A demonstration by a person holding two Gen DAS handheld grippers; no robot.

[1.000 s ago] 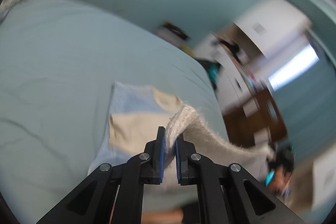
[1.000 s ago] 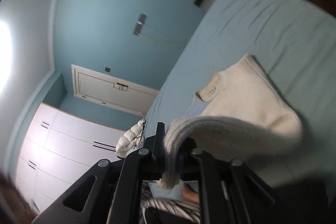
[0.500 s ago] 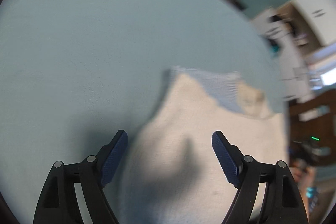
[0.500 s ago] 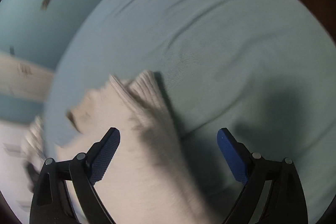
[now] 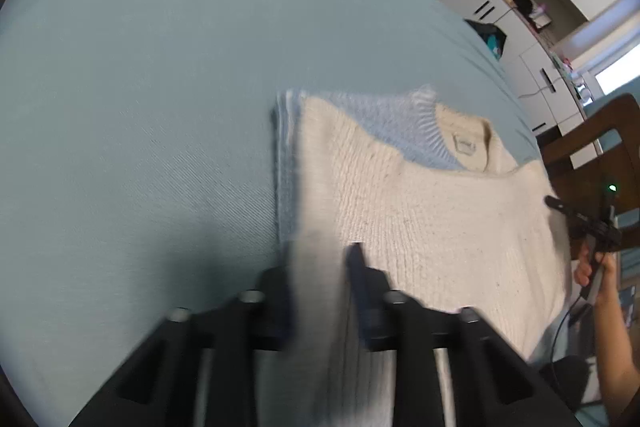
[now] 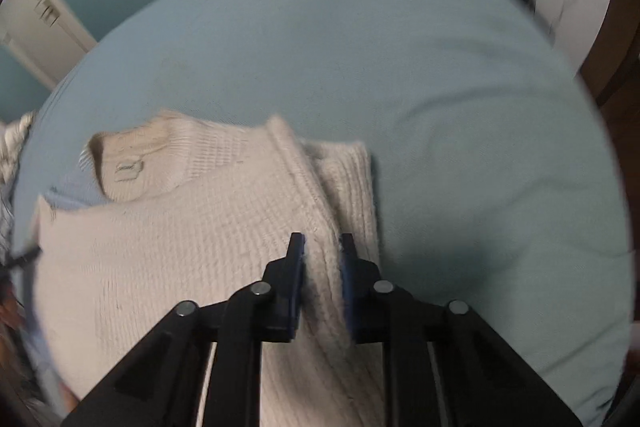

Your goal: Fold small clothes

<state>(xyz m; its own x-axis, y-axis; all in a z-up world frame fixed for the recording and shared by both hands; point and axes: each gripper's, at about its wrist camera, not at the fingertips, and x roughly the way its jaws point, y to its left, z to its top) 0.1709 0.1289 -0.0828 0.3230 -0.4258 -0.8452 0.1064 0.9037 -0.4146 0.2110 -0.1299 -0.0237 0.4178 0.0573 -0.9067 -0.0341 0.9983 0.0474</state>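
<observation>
The cream knit sweater (image 5: 420,211) lies folded on the pale blue bed (image 5: 152,99), in the lower right half of the left wrist view and the lower left half of the right wrist view. Its left edge, trimmed with a light blue knit panel (image 5: 286,167), runs straight up the middle of the left view; everything to the left of and above that edge is bare sheet. In the right view the sweater's folded right edge (image 6: 356,183) stands near the frame's centre, with open sheet spreading across the right and top. The neck label (image 6: 128,169) sits at middle left there.

The left claw (image 5: 320,291) is pinched nearly shut on a fold of the sweater at its left edge, the fabric bunched between the pads, though blurred. The right claw (image 6: 322,271) is likewise clamped on a ridge of knit near the right edge. Both claws' jaws have just been closing with cloth between them.

A half second ago both claws stood wide open above the flat garment; a second ago each held a lifted sleeve or hem in the air, with walls and cupboards filling much of the view. At the right edge of the left view a hand (image 5: 592,267) grips the other tool.
</observation>
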